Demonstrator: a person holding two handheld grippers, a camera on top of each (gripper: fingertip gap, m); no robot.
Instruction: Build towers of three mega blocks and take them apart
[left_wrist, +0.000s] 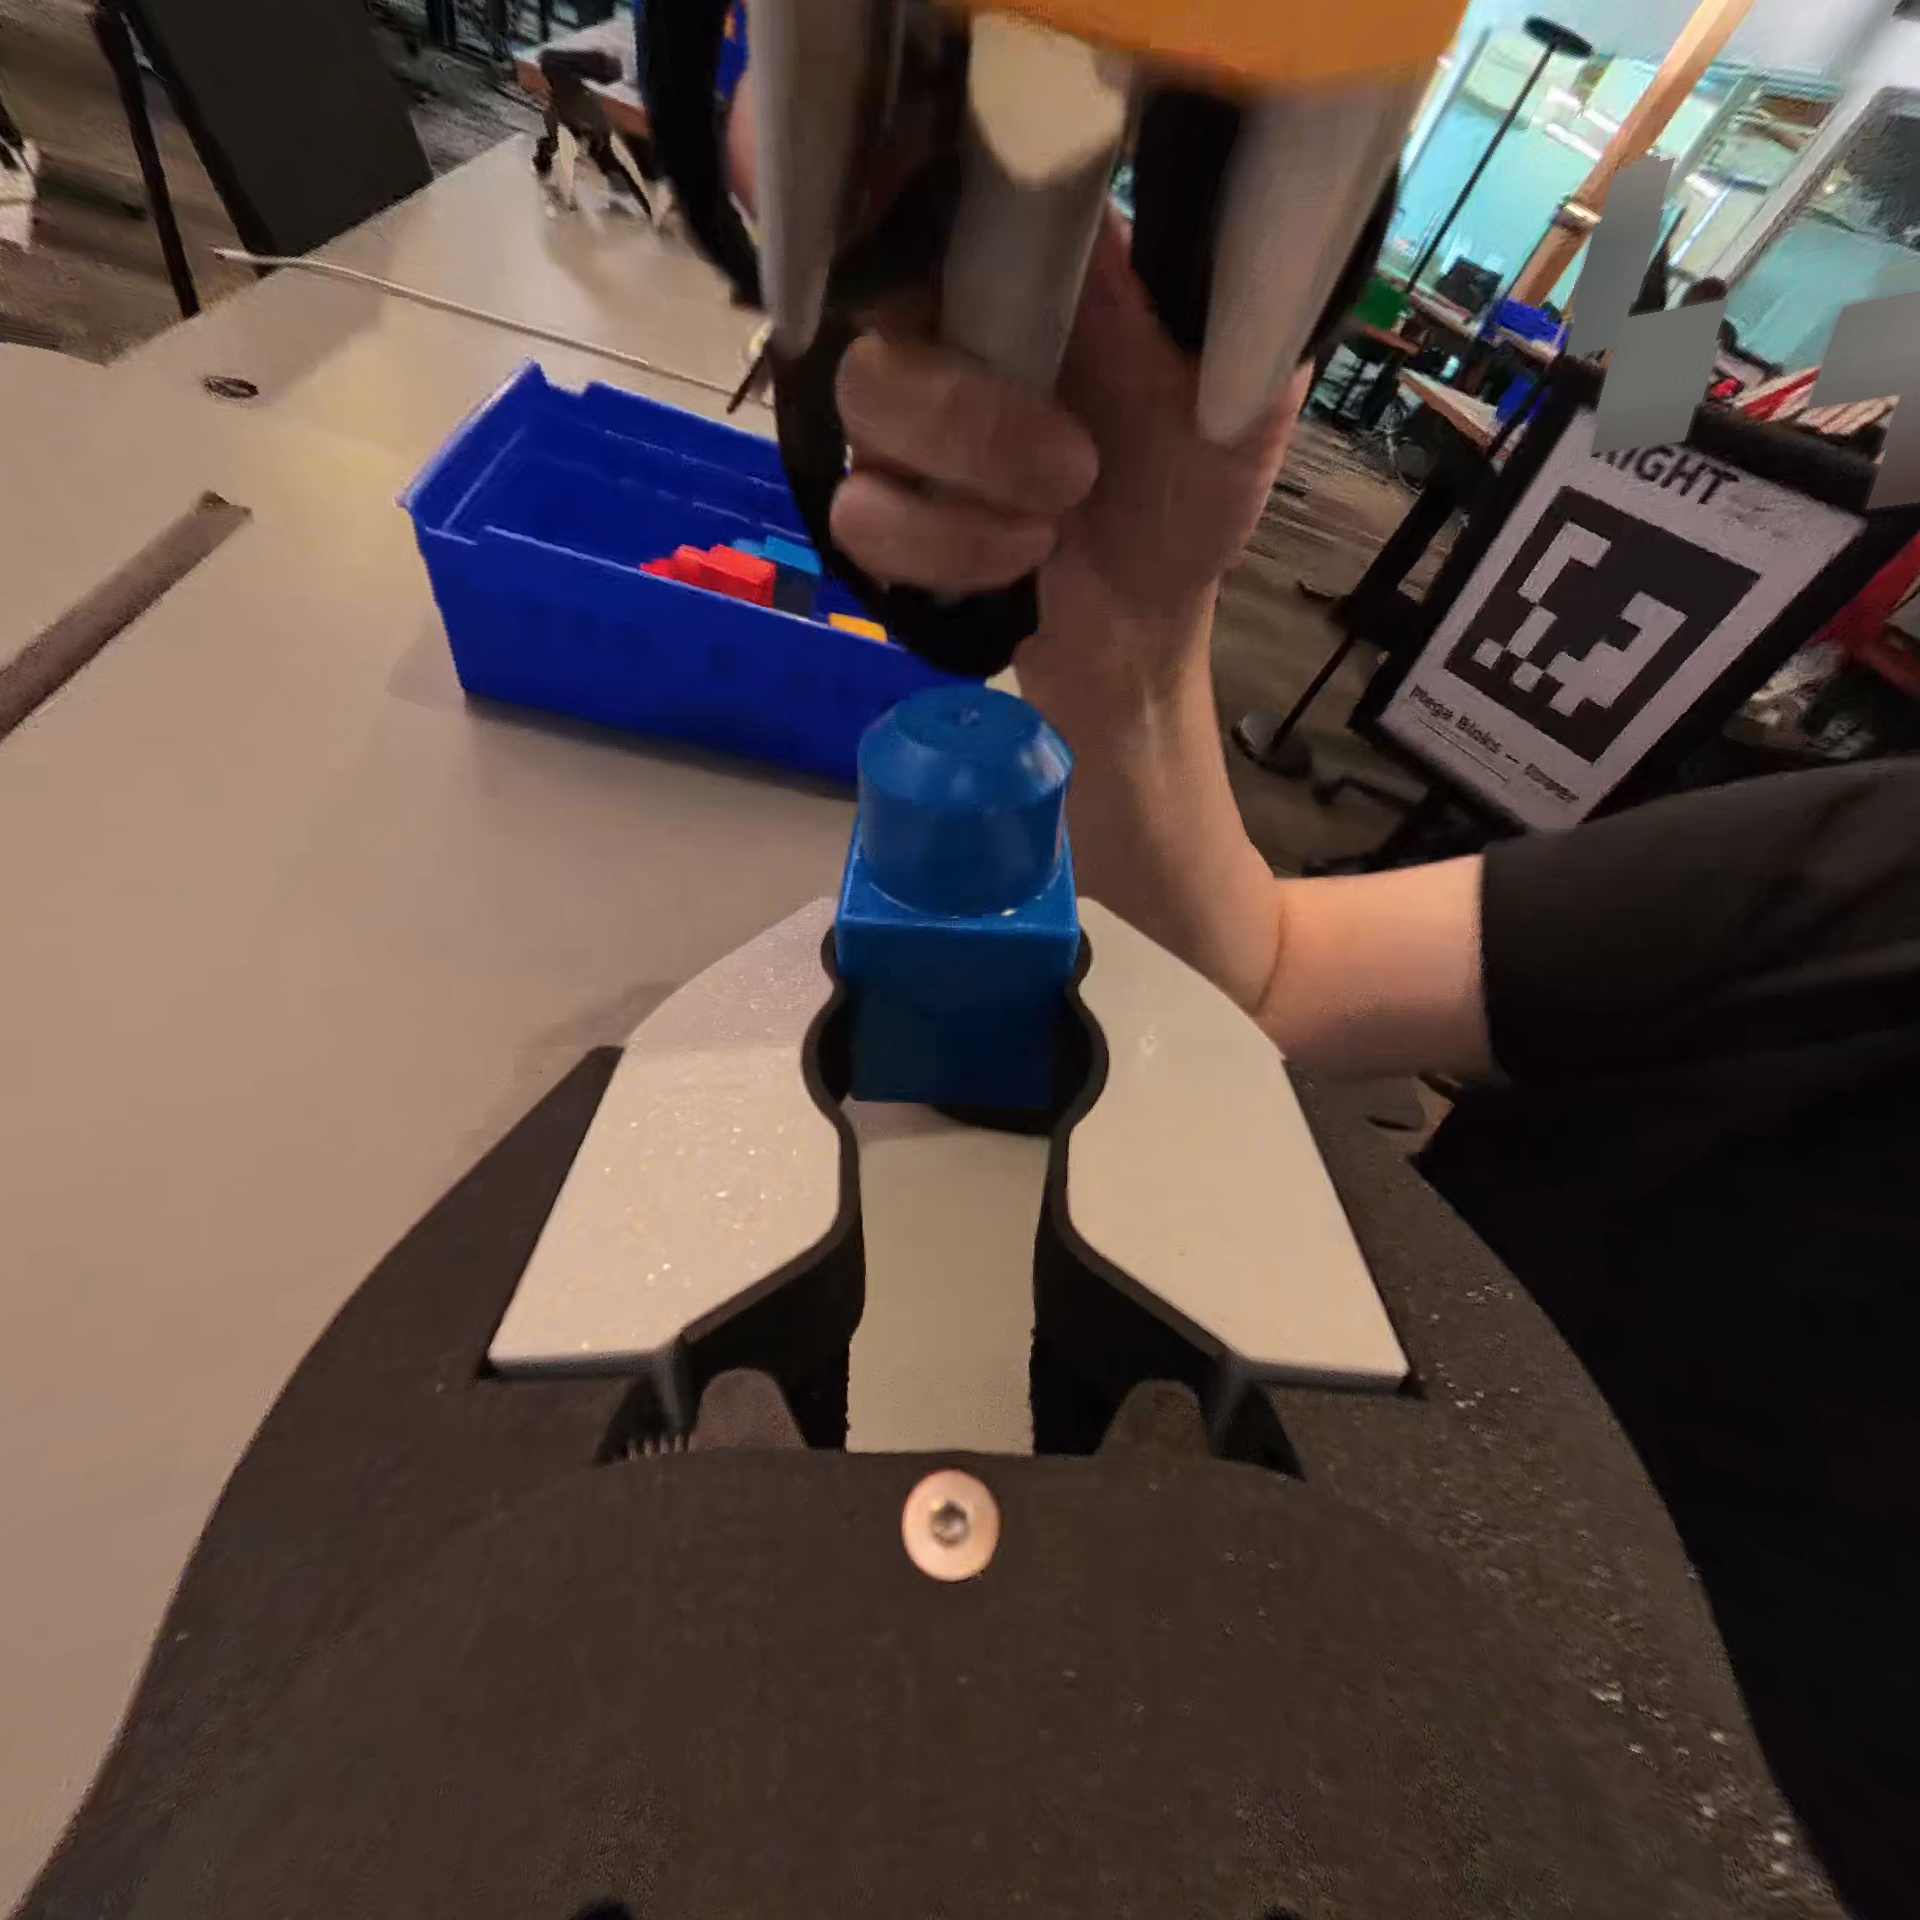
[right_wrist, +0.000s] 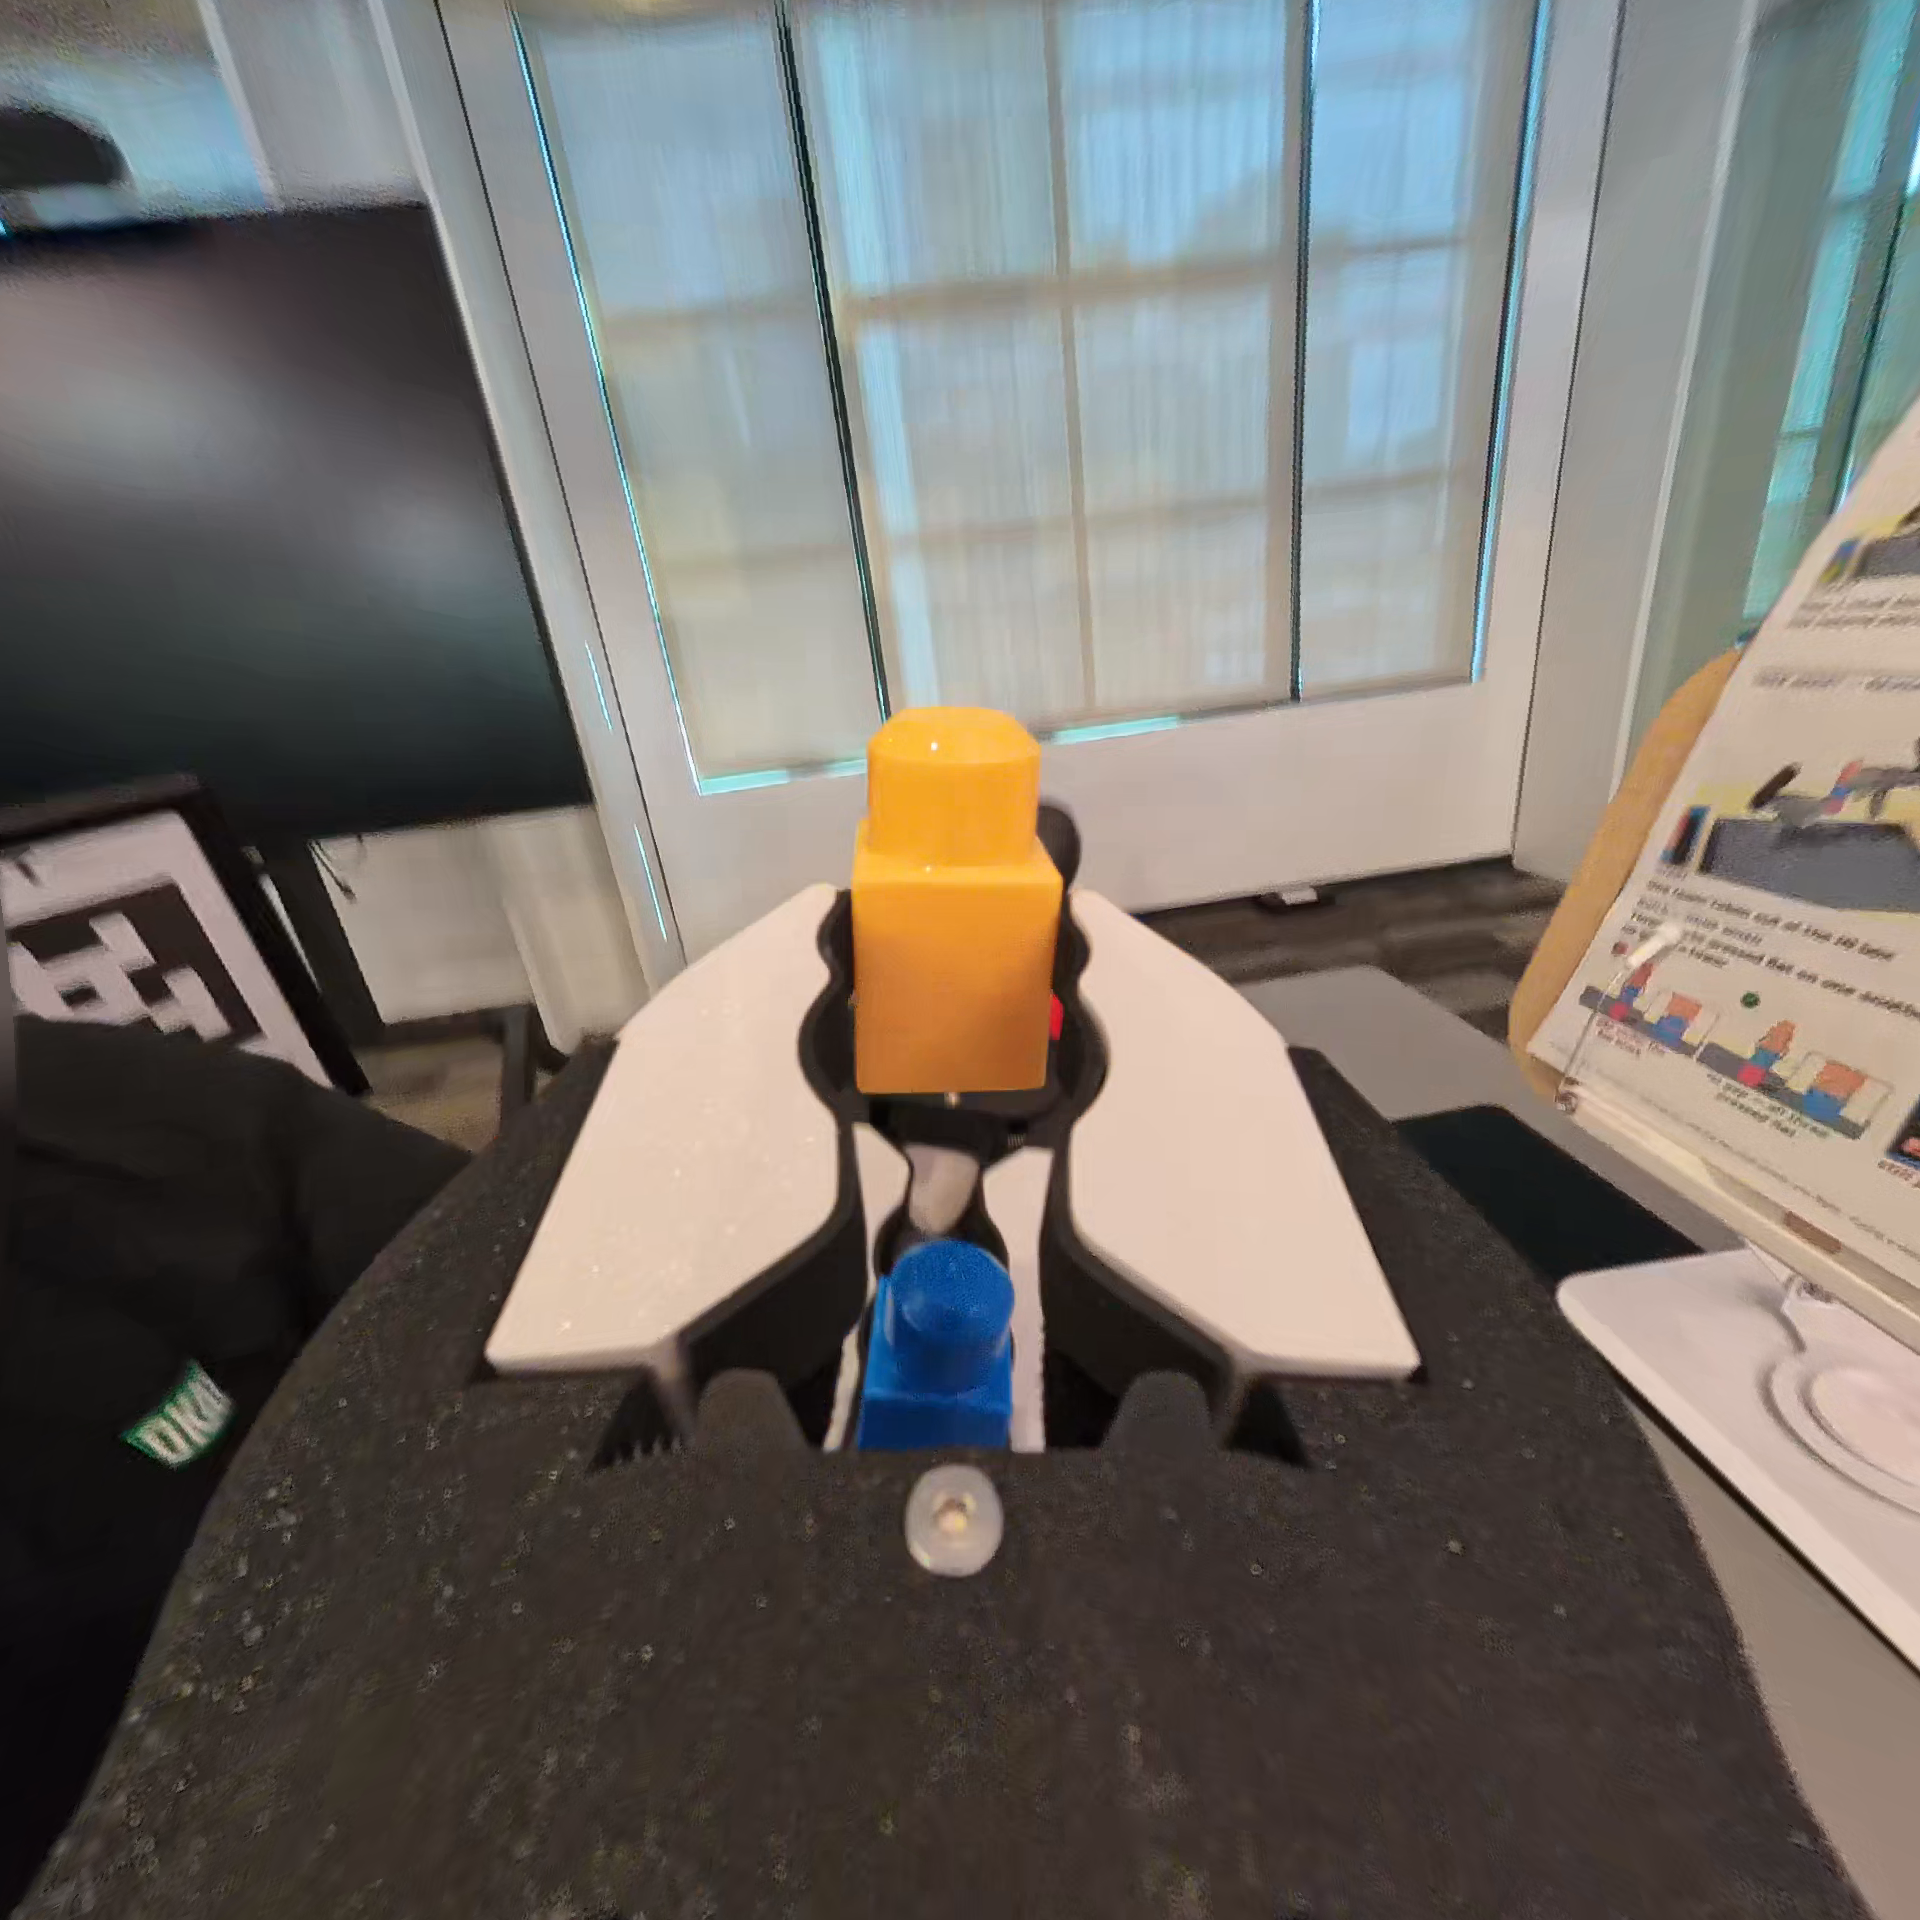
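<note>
Fingers (left_wrist: 717, 1091) of the left gripper (left_wrist: 956, 997), seen in the left wrist view, are clamped on a blue block (left_wrist: 958, 966) with its single round stud pointing up and away from the camera; the block sits between the fingertips, held above the grey bench (left_wrist: 260, 883). Behind it, toward the far right edge of the bench, stands a blue bin (left_wrist: 582, 613) holding loose red, blue and yellow blocks (left_wrist: 727, 574). Directly above the blue block, a person's hand (left_wrist: 997, 499) grips the handle of the right gripper, whose metal parts fill the top of the view in blur; a dark sleeve (left_wrist: 1662, 1039) enters from the right. Beyond the bench edge a framed black-and-white marker sign (left_wrist: 1600, 623) stands on the floor. In the right wrist view, the fingers (right_wrist: 1174, 1091) of the right gripper (right_wrist: 956, 966) are clamped on a yellow block (right_wrist: 951, 966), stud upward, with a sliver of red showing at its right side. Lower in the gap between the fingers, the blue block (right_wrist: 940, 1361) appears below the yellow one; the two are apart. Background: windowed doors (right_wrist: 1039, 416), a dark screen (right_wrist: 239, 499) at left, and an illustrated instruction sheet (right_wrist: 1745, 935) on a stand at right.
</note>
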